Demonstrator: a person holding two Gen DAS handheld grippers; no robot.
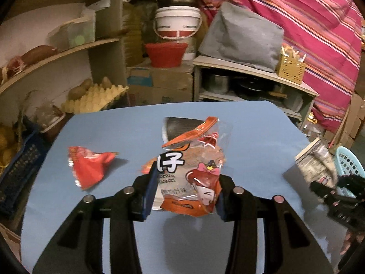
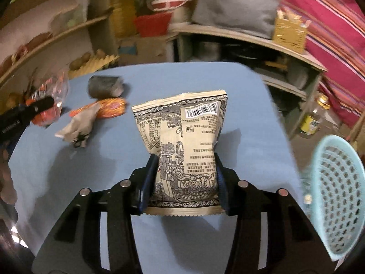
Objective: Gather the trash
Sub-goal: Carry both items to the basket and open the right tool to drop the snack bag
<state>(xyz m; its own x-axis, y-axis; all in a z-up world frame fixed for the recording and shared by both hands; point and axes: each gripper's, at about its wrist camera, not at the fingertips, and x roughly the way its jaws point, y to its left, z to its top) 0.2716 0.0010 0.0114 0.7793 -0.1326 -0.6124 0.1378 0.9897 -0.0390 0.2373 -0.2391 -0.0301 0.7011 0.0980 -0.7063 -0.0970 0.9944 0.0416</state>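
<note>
**tinker_04:** Fingers (image 1: 155, 180) of the left gripper (image 1: 186, 190) clamp an orange snack wrapper (image 1: 191, 171) at frame centre, above the blue table (image 1: 251, 137).

**mop_bot:** Right gripper (image 2: 184, 182) pinches the beige chip bag (image 2: 182, 141) low. Both look light, crinkly, slippery; the teal basket (image 2: 337, 194) sits lower right.

Both cams ride right behind their tool, angled down over the blue counter (image 1: 95, 123) toward the shelves (image 2: 239, 36); each catches the other tool at its edge.
</note>
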